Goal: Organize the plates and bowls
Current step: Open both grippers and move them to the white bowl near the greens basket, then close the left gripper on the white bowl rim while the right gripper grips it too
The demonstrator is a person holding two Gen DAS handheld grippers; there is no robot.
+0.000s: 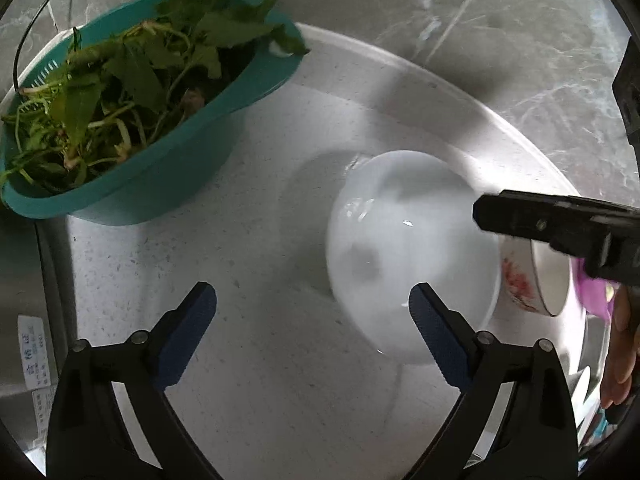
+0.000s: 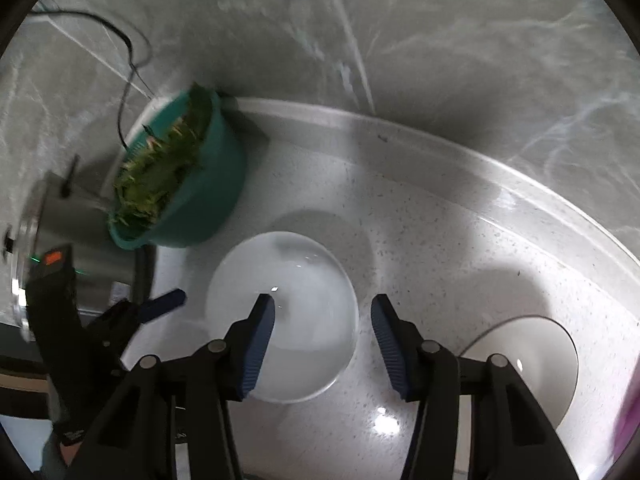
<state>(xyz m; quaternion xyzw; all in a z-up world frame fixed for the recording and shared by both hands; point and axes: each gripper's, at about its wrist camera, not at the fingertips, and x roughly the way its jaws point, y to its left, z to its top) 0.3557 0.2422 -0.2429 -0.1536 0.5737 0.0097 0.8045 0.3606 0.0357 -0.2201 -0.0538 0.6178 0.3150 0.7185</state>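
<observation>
**A:** How far along is the plates-and-bowls tidy-up looking?

**B:** Early, I'd say. The white bowl [image 2: 282, 328] is sitting out on the table [image 2: 440, 240], roughly mid-table, with nothing stacked in it. A patterned bowl [image 1: 528, 280] is lying tipped on its side just beside it, and a flat plate [image 2: 532, 364] is sitting apart toward the table's right edge. All three are looking left to gather.

**A:** Grippers?

**B:** Both are hanging over the white bowl. The left gripper [image 1: 312, 332] is showing its jaws wide apart, holding nothing. The right gripper [image 2: 322, 344] has its jaws apart too, narrower, with the bowl's rim under them but no pad pressing on it.

**A:** Anything getting in the way?

**B:** A teal colander [image 1: 120, 128] of greens [image 1: 132, 76] is crowding the table's back-left corner, beside a steel pot [image 2: 68, 232]. A cable [image 2: 128, 80] is trailing behind.
</observation>
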